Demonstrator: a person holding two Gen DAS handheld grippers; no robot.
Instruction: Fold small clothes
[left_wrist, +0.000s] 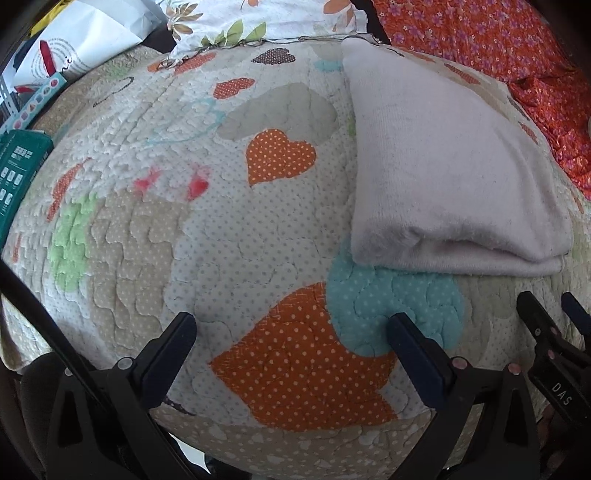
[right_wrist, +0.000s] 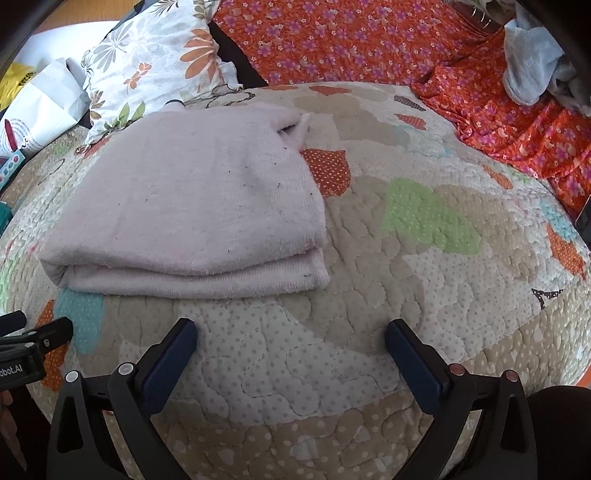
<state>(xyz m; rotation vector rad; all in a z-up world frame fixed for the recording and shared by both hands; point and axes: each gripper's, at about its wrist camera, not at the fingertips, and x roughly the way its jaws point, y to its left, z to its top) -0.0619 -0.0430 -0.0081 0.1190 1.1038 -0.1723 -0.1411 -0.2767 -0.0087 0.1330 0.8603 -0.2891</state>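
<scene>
A pale pink garment (left_wrist: 450, 162) lies folded in layers on a quilted heart-patterned blanket (left_wrist: 236, 229). In the right wrist view the garment (right_wrist: 192, 206) sits ahead and to the left, its folded edge toward me. My left gripper (left_wrist: 291, 325) is open and empty, hovering over the quilt to the left of the garment. My right gripper (right_wrist: 291, 332) is open and empty, just in front of the garment's near edge. The right gripper also shows at the right edge of the left wrist view (left_wrist: 550, 314), and the left gripper at the left edge of the right wrist view (right_wrist: 22, 332).
A floral pillow (right_wrist: 155, 62) and white paper bag (right_wrist: 40, 107) lie at the back left. Orange flowered fabric (right_wrist: 480, 74) covers the back and right. A light blue cloth pile (right_wrist: 535, 62) sits far right. A teal box (left_wrist: 18, 166) lies at the left.
</scene>
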